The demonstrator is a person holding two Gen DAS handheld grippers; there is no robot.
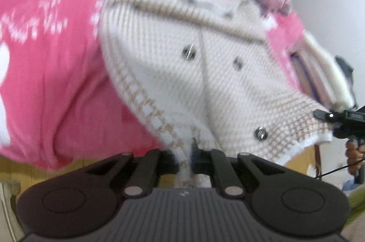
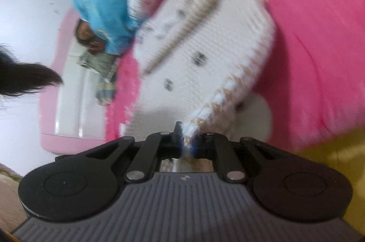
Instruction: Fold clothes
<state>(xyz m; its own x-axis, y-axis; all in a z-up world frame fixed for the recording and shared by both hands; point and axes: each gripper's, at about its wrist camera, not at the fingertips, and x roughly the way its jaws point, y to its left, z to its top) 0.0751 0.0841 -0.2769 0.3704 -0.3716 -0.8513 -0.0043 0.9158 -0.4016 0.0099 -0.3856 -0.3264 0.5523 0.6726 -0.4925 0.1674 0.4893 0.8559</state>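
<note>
Left wrist view: left gripper (image 1: 190, 157) pinched tight on hem of cream knit cardigan (image 1: 173, 55), jaws nearly closed w/ fabric between. Right gripper (image 2: 188, 144) same, clamped on opposite hem corner. Cardigan draped from both grips across pink bedspread (image 1: 52, 64), buttons up, far end on bed near blue garment (image 2: 102, 4). Step in hand, prob.: hem lifted for first fold. Next move needs both corners carried together toward collar, kept level, hem taut, then laid flat. No containers in view; blur hides finer detail.
</note>
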